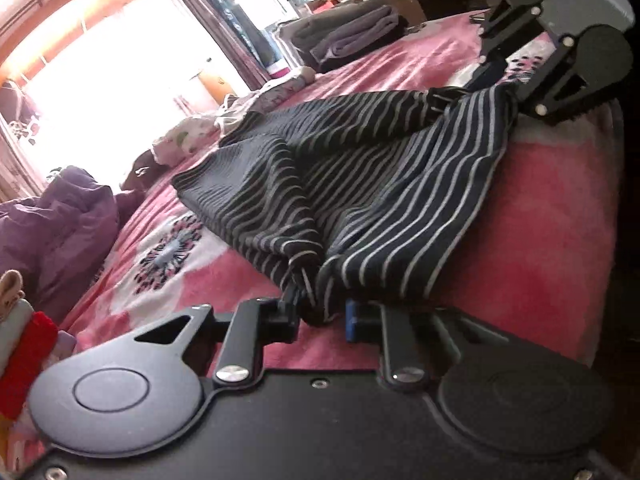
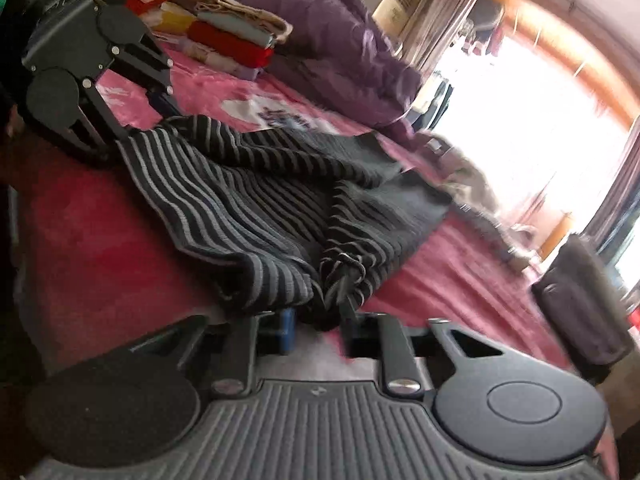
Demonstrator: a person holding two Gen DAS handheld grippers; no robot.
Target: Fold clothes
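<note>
Both tongs clamped on the striped garment [image 1: 360,184]: left tongs [image 1: 320,316] pinching one bunched corner, right tongs [image 2: 316,328] the other. Garment lies crumpled between them on the pink bed [image 1: 540,208]. Folded stack [image 2: 232,40] beside left tongs.

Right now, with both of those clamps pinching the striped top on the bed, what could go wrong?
1. Each gripper pinches only a small bunch of the striped top: left gripper, right gripper. A bunch could slip out when lifted.
2. The fabric between them lies slack and creased, so the fold may come out crooked.
3. The far part rests on the fuzzy pink blanket; it might drag and rumple.
</note>
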